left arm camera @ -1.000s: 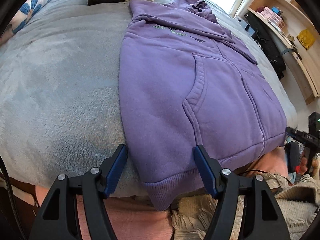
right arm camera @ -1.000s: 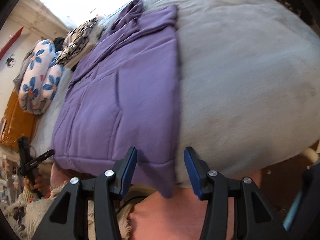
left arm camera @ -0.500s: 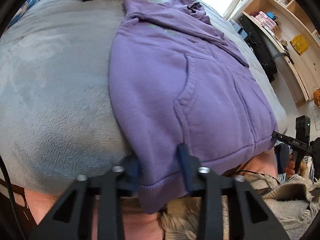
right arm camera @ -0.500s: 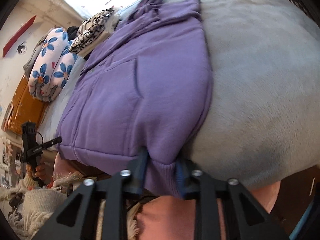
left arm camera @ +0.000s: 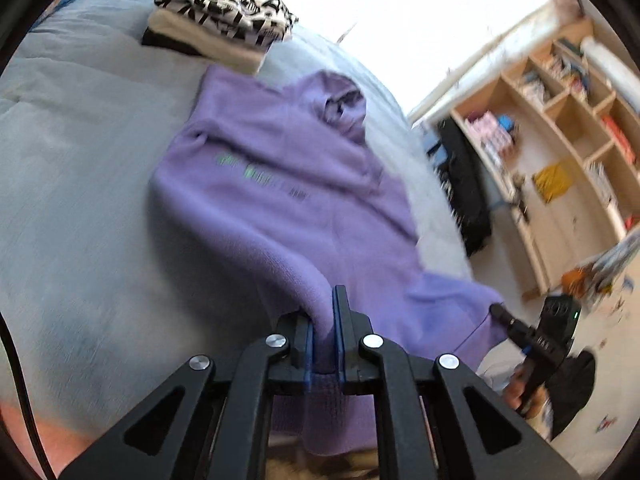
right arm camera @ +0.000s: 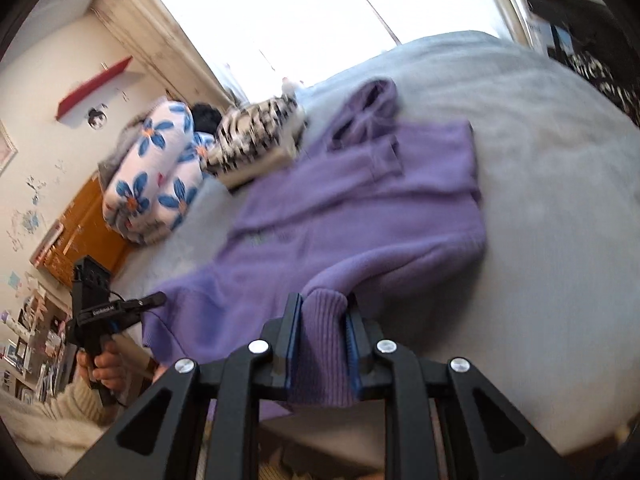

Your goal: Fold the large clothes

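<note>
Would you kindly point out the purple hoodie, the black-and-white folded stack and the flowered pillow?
purple hoodie point(left arm camera: 280, 208): left wrist view, chest panel.
black-and-white folded stack point(left arm camera: 224, 4): left wrist view, top garment.
flowered pillow point(right arm camera: 148, 184): right wrist view, its side.

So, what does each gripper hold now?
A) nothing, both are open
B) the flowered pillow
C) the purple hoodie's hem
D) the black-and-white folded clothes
C: the left gripper and the right gripper are each shut on a corner of the hoodie's ribbed hem, raised off the bed.
</note>
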`<state>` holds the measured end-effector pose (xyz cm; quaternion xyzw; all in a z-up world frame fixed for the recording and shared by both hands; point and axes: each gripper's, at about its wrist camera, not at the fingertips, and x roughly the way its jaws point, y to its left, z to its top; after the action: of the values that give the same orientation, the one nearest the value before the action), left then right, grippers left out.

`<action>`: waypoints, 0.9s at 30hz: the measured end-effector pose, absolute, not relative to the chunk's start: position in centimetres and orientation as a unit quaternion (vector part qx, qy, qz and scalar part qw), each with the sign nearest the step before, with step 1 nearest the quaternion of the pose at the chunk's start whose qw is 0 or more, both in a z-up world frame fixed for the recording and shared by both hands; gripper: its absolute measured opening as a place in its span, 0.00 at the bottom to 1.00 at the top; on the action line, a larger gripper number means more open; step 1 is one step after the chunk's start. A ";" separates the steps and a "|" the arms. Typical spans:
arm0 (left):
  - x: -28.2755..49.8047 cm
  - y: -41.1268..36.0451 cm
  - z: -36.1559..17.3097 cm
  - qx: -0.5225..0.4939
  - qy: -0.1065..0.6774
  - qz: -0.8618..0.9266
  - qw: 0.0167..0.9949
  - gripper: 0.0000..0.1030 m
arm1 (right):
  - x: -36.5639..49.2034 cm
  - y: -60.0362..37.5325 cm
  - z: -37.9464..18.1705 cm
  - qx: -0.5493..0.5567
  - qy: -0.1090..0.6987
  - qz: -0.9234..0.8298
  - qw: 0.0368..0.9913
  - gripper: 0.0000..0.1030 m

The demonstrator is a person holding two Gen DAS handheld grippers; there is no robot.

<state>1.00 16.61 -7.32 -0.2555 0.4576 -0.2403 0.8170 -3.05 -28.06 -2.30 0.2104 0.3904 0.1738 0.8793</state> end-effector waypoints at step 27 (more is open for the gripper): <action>32.3 13.7 -12.0 -0.115 0.505 -0.081 0.852 0.65 | 26.3 -36.3 -11.5 0.258 0.470 0.013 0.844 0.58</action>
<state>32.28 13.66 -12.05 -0.1155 0.5046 -0.0813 0.8517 26.28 -36.29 -11.48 0.2580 0.4701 0.0126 0.8440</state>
